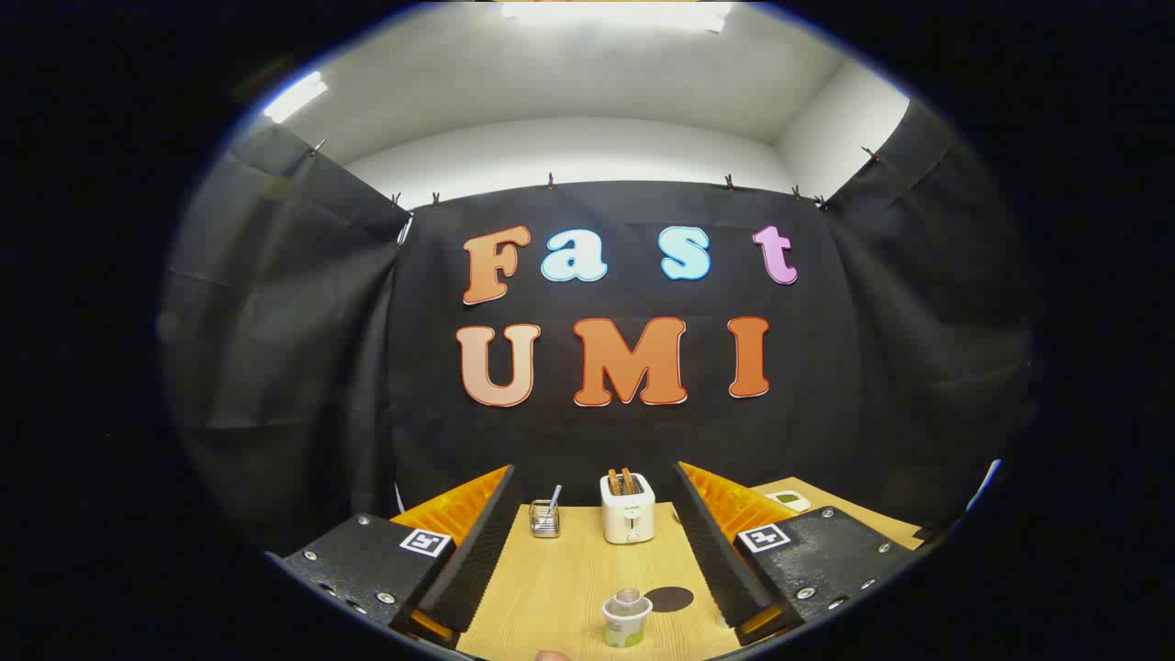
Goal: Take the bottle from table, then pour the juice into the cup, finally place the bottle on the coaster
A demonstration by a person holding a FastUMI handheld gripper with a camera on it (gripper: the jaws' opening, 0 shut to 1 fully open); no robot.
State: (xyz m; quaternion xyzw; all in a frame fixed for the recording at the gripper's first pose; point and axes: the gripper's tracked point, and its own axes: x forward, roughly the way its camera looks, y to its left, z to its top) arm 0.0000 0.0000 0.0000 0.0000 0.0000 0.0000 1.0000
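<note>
My gripper (595, 477) is open, its fingers (477, 551) spread wide above the wooden table (569, 578), with nothing between them. Low between the fingers stands a small white cup with a green band (626, 626). A clear, rounded top (628, 599) shows right at the cup's far rim; I cannot tell whether it is the bottle behind the cup. A dark round coaster (670, 599) lies flat just right of the cup, close to the right finger. A small pale rounded thing (551, 655) peeks in nearest to me, too cut off to identify.
A white toaster (627, 508) with toast in its slots stands at the table's far edge by the black cloth wall. Left of it sits a small glass holder with a spoon (545, 519). A small white device (788, 500) lies beyond the right finger.
</note>
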